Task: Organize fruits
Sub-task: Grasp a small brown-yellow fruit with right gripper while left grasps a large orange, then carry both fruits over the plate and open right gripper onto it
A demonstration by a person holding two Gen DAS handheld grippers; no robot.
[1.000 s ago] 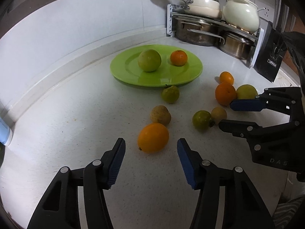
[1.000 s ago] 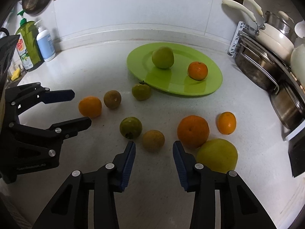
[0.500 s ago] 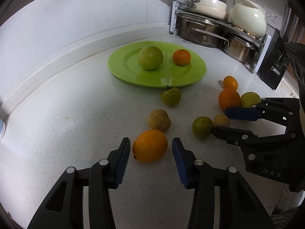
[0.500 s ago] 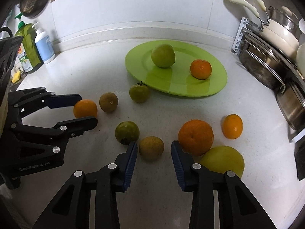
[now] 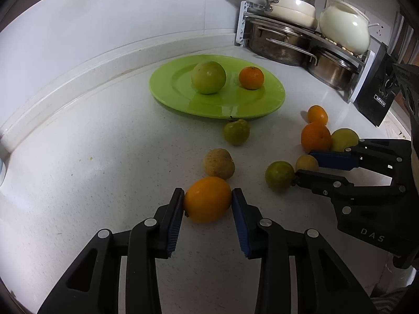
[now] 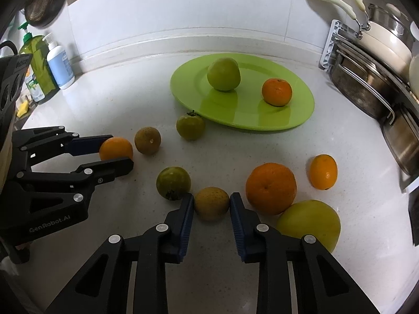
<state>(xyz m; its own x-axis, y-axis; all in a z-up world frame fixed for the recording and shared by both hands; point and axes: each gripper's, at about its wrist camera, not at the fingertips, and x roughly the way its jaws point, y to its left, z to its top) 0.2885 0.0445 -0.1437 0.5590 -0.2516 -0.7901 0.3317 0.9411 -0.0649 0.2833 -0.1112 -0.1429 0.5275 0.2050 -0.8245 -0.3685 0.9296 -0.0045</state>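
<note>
1. We are closing the left gripper on the orange fruit: a second ago its pads stood wide with the fruit ahead of them, and now both are pressing its sides near the front of the counter.
2. We are bringing the right gripper around the small brown fruit, which lay beyond the tips a second ago; the pads are now touching or nearly touching it, so it looks pinched.
3. We are leaving the green plate at the far side unchanged, with its green apple and mandarin.
4. We are judging both fruits ready to lift toward the plate, while six others are waiting loose on the counter.
</note>
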